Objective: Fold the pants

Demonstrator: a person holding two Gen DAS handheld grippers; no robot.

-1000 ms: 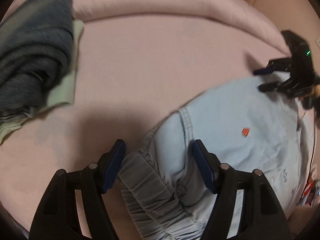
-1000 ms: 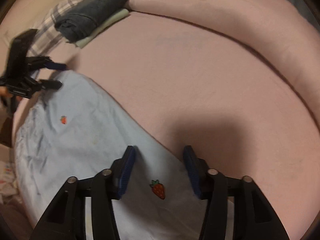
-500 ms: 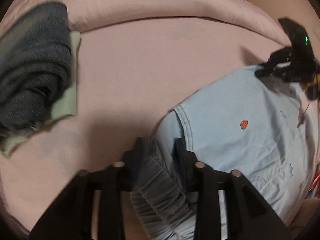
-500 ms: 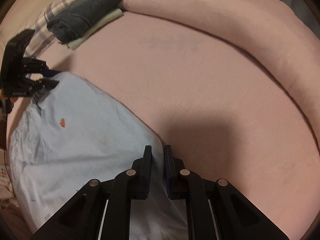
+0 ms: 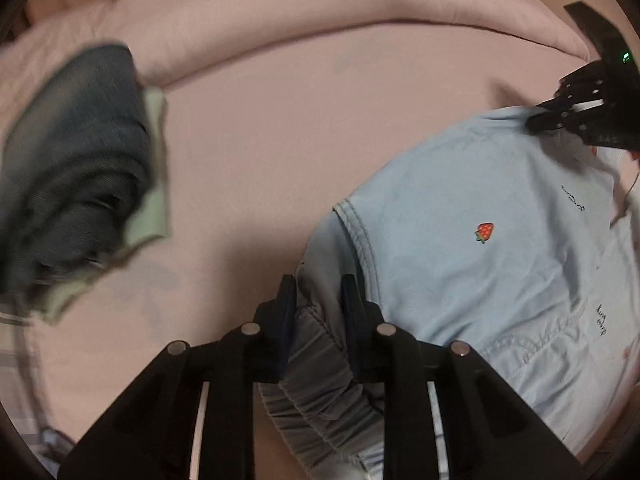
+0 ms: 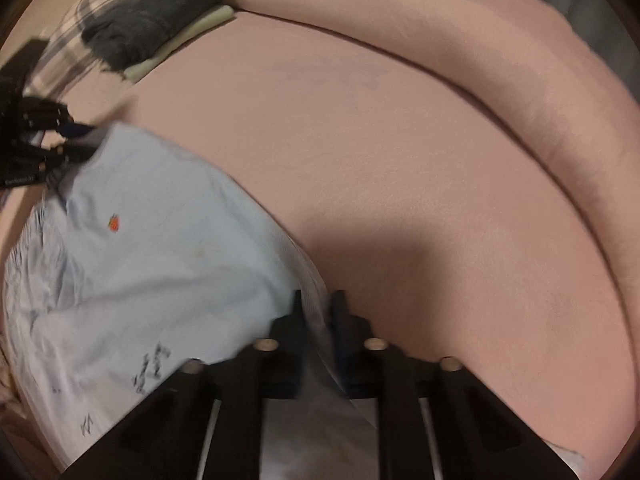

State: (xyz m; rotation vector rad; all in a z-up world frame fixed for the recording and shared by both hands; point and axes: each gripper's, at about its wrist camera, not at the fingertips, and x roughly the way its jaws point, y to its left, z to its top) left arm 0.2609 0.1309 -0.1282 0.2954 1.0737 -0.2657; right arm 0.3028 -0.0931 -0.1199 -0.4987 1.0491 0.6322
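Light blue pants [image 5: 460, 272] with a small strawberry patch [image 5: 485, 232] lie on a pink cushioned surface [image 5: 280, 140]. My left gripper [image 5: 318, 300] is closing, and its pads pinch the gathered elastic waistband [image 5: 316, 364]. The right gripper [image 5: 540, 120] shows at the far right of the left wrist view, clamped on the pants' far edge. In the right wrist view the right gripper [image 6: 318, 312] is shut on a fold of the pants [image 6: 160, 272]. The left gripper [image 6: 76, 140] holds the opposite corner at the left.
A folded dark blue garment [image 5: 72, 168] on a pale green one [image 5: 154, 184] lies to the left, also in the right wrist view as the dark garment [image 6: 160, 12] on plaid cloth [image 6: 72, 40]. A raised pink cushion rim [image 5: 320, 12] curves along the back.
Both grippers went from open to pinching the pants: the right one on the edge first, then the left on the waistband. The left gripper moved, and the dark garment appears farther right in its view.
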